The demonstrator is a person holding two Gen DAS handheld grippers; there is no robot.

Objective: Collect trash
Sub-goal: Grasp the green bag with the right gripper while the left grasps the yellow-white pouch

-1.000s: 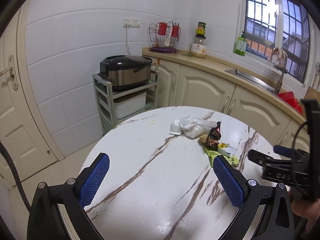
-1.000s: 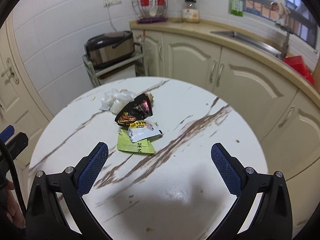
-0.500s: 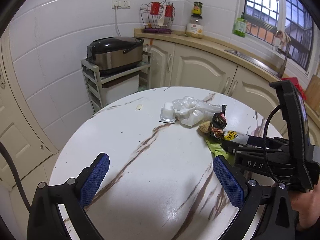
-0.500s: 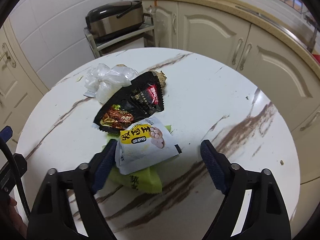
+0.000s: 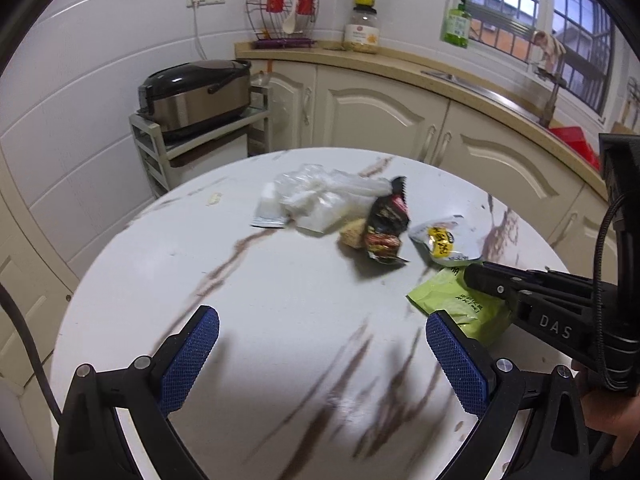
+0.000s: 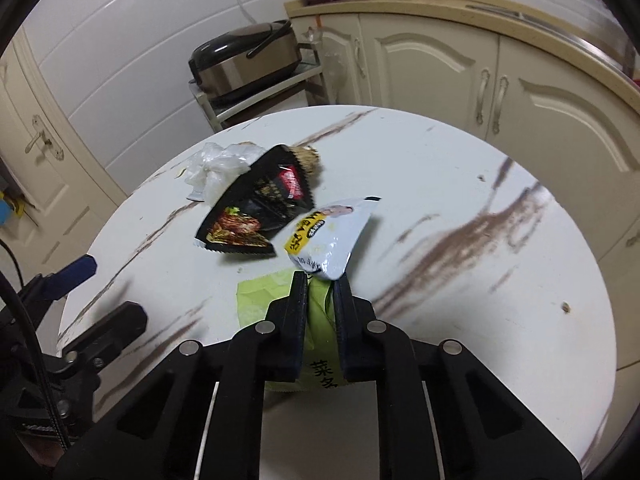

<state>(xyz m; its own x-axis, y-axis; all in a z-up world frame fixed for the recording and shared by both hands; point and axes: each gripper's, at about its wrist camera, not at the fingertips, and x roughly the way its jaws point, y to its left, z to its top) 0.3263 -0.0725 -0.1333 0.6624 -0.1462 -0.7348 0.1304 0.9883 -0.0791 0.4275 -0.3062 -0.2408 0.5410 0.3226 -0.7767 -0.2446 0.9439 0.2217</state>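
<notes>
Right wrist view: the right gripper (image 6: 320, 280) has its black fingers drawn close together, pinching the lower edge of a white snack packet (image 6: 330, 234) with a yellow label — the packet stands up off the round marble-patterned table (image 6: 460, 200), its top corner pointing away from the camera. Directly beneath the fingers lies a flat green packet (image 6: 260, 294) printed with dark characters, resting on the tabletop. Just left of the white packet and slightly farther from the camera sits a black snack wrapper (image 6: 256, 216) with a red panel and a food photo, and behind that wrapper, toward the table's far-left edge, a crumpled clear plastic bag (image 6: 216, 166); a brownish lump (image 6: 310, 156) peeks out at the black wrapper's far end. From the left wrist view, the left gripper (image 5: 320, 356) hovers over bare tabletop with its blue-padded fingers (image 5: 188, 354) spread wide and nothing between them. In that view the white packet (image 5: 444, 238) appears right of the black wrapper (image 5: 386, 224), with the right gripper's dark fingers reaching in from the right — just over the green packet (image 5: 460, 304). Beyond the table, on a small shelf unit against the tiled wall, stands a rice cooker (image 5: 196, 94).
</notes>
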